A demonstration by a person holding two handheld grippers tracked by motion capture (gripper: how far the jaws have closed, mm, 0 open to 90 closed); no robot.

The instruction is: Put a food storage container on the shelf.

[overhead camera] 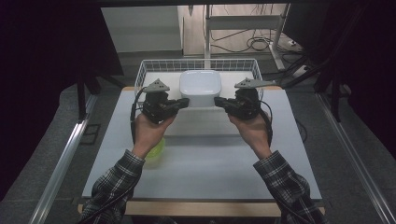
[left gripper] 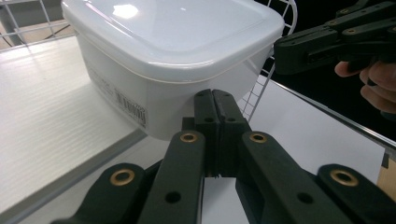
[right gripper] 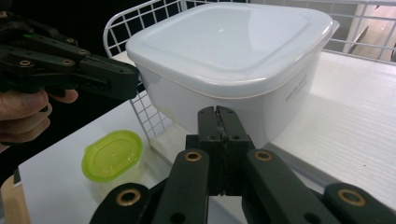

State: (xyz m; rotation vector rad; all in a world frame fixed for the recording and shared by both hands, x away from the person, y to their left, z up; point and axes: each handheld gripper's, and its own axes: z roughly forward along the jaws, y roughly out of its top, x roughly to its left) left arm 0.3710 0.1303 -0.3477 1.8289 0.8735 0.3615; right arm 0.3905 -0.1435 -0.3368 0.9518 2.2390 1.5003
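A white lidded plastic container [overhead camera: 201,86] stands in a white wire basket [overhead camera: 144,65] at the table's far side. My left gripper [overhead camera: 185,103] points at its near left corner and my right gripper [overhead camera: 218,101] at its near right corner. Both are shut with nothing between the jaws. In the left gripper view the shut jaws [left gripper: 215,100] sit just before the container [left gripper: 173,42] wall. The right gripper view has the shut jaws [right gripper: 218,116] close below the container [right gripper: 233,51] rim. I cannot tell whether either tip touches it.
A small container with a lime-green lid [right gripper: 112,155] sits on the white tabletop [overhead camera: 210,158] near the left hand, partly hidden by it in the high view [overhead camera: 158,149]. The basket's wire wall [right gripper: 140,23] rises at the sides and back. Dark curtains flank the table.
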